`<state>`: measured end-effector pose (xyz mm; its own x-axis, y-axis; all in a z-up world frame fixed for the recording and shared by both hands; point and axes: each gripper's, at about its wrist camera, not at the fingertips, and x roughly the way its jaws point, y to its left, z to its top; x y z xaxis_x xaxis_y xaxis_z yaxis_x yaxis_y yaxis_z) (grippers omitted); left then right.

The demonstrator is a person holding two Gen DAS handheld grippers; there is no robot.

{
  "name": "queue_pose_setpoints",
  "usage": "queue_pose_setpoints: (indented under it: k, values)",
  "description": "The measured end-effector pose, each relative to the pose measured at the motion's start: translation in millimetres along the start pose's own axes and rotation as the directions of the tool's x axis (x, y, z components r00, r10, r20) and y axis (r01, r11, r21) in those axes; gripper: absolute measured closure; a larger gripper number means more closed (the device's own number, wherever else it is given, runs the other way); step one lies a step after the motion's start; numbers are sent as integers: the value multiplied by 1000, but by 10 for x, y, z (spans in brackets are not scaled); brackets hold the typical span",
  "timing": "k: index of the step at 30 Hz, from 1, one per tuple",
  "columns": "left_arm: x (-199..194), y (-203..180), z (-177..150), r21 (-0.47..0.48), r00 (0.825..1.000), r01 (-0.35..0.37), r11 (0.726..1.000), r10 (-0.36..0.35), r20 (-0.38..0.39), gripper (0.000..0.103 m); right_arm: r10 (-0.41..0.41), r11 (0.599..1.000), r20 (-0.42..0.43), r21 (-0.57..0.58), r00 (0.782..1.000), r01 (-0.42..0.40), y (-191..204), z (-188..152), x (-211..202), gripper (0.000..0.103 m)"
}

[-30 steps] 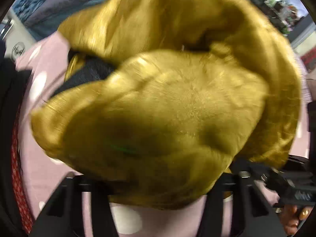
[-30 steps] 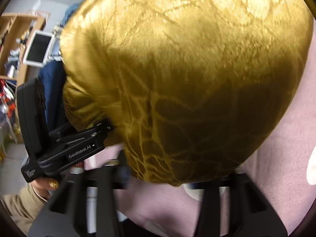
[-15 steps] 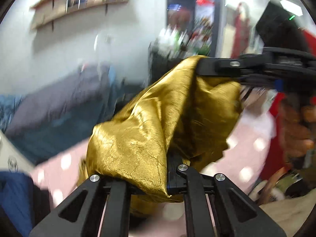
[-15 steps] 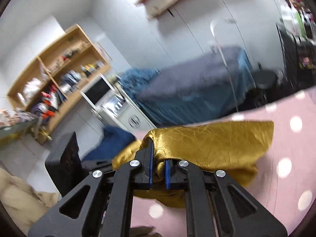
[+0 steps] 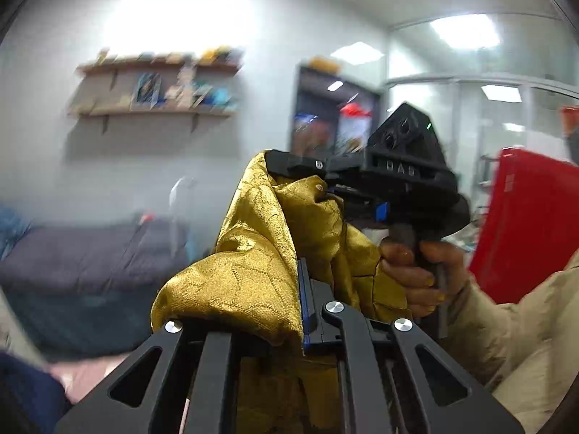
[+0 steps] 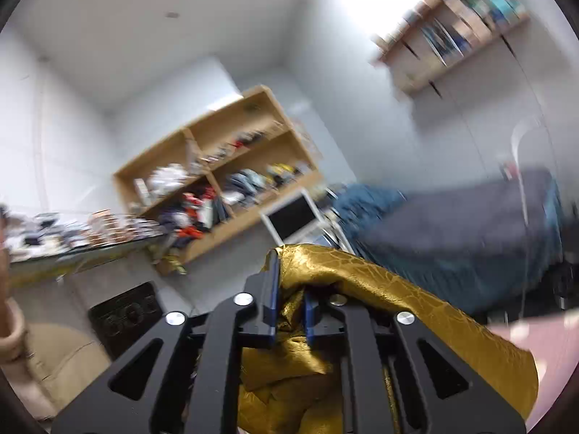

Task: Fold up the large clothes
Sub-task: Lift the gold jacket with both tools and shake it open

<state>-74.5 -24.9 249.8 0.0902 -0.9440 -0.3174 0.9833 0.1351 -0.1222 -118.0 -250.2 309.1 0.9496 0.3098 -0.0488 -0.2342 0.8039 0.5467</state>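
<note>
One gold garment [image 5: 260, 271], held aloft by two tongs: left tongs [image 5: 302, 311] clamped shut on it; right tongs [image 6: 289, 303] (jaws just widening, apparently gripping) pinching another fold.

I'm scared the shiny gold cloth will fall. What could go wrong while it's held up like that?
1. The right hand-held gripper pinches only a bunched fold of the gold cloth, and its jaws have just been opening, so that side might slip.
2. The left hand-held gripper is shut on a thin edge; a tug could free it.
3. Both sit close together, so the cloth may hang crumpled.
</note>
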Motion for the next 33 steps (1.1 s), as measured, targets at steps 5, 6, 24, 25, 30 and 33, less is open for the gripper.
queue_pose_setpoints:
  k: [5, 6, 24, 25, 30, 33]
  values:
    - [816, 1070, -1043, -312, 930, -274, 910, 169, -326, 44, -203, 912, -209, 317, 957, 262, -1155, -813, 932, 6]
    - [841, 1250, -1216, -340, 906, -352, 872, 226, -359, 40, -247, 885, -246, 336, 937, 322, -1317, -947, 1034, 6]
    - [820, 1960, -2845, -127, 570, -669, 732, 396, -720, 18, -696, 426, -565, 172, 443, 888, -2826, -3082, -744, 6]
    - [870, 1915, -2873, -126, 573, -659, 741, 386, -723, 18, -693, 437, -565, 164, 447, 884, -2757, -3065, -729, 6]
    - [1184, 1520, -2801, -54, 619, -573, 818, 388, -683, 16, -705, 497, -593, -21, 389, 868, -2306, -3072, -322, 6]
    - [1438, 1377, -2740, -59, 641, -491, 869, 314, -700, 16, -694, 498, -633, -76, 344, 864, -2285, -3260, -197, 6]
